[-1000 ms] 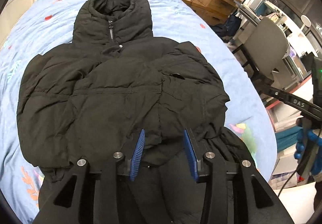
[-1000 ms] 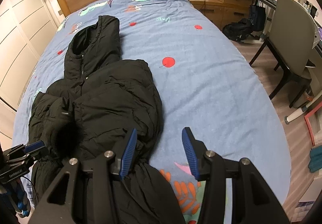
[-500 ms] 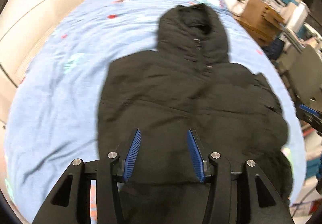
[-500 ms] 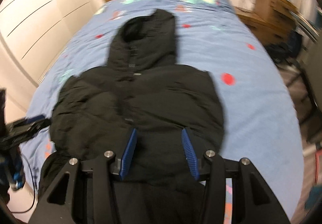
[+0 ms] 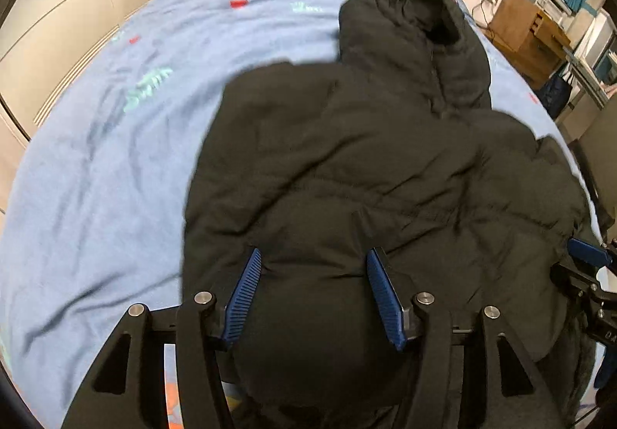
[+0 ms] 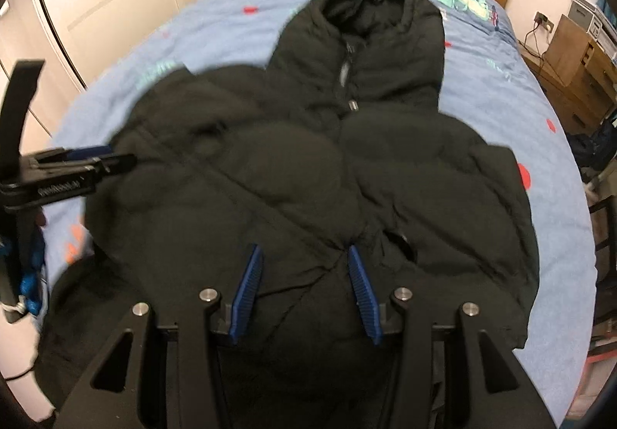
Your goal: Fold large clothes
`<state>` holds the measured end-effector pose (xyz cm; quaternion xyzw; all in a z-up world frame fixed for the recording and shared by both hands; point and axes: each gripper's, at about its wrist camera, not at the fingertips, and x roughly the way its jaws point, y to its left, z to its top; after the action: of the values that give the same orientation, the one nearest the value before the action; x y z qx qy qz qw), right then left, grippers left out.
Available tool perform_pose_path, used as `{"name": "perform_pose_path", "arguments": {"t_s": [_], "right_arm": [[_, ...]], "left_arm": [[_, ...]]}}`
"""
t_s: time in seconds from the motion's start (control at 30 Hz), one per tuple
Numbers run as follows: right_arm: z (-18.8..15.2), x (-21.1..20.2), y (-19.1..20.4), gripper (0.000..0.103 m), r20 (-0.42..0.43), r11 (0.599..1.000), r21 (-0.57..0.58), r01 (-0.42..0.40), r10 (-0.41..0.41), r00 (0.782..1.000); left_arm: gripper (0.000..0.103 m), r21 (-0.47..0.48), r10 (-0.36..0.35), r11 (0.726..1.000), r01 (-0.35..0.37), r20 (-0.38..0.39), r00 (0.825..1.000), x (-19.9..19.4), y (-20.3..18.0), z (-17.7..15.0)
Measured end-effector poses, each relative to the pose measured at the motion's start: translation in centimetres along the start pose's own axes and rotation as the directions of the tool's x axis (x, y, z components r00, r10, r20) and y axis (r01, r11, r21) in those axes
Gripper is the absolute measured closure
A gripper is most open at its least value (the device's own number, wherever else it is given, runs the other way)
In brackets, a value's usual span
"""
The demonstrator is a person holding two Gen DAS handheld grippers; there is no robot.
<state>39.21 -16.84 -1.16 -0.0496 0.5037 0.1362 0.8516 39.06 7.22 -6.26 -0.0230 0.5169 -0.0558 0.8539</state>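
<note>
Black puffy jacket [image 5: 370,174] lies on the blue bed [image 5: 96,178], hood toward 12 o'clock, hem at 6 under both your tongs: left gripper [image 5: 314,298], just opening, and right gripper [image 6: 304,294] gape empty.

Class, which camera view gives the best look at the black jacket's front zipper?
The right wrist view: the zipper runs down from the collar, facing the camera. In the left wrist view the black jacket is seen obliquely, its zipper only a faint line below the hood.
</note>
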Motion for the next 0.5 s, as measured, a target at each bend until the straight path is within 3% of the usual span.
{"name": "perform_pose_path", "arguments": {"t_s": [0.13,0.37,0.5], "right_arm": [[-2.2,1.1,-1.4,0.058,-0.026,1.000,0.001,0.004,-0.004,1.000],[-4.7,1.2,-3.0,0.056,-0.046,1.000,0.026,-0.013,0.015,0.999],[-5.3,1.4,-3.0,0.055,-0.041,1.000,0.031,-0.007,0.008,0.999]], "left_arm": [[0.042,0.028,0.010,1.000,-0.011,0.018,1.000,0.7,-0.4,-1.6],[0.024,0.041,0.042,0.998,-0.043,0.028,0.999,1.2,-0.4,-3.5],[0.021,0.035,0.045,0.998,-0.046,0.033,0.998,1.2,-0.2,-3.9]]}}
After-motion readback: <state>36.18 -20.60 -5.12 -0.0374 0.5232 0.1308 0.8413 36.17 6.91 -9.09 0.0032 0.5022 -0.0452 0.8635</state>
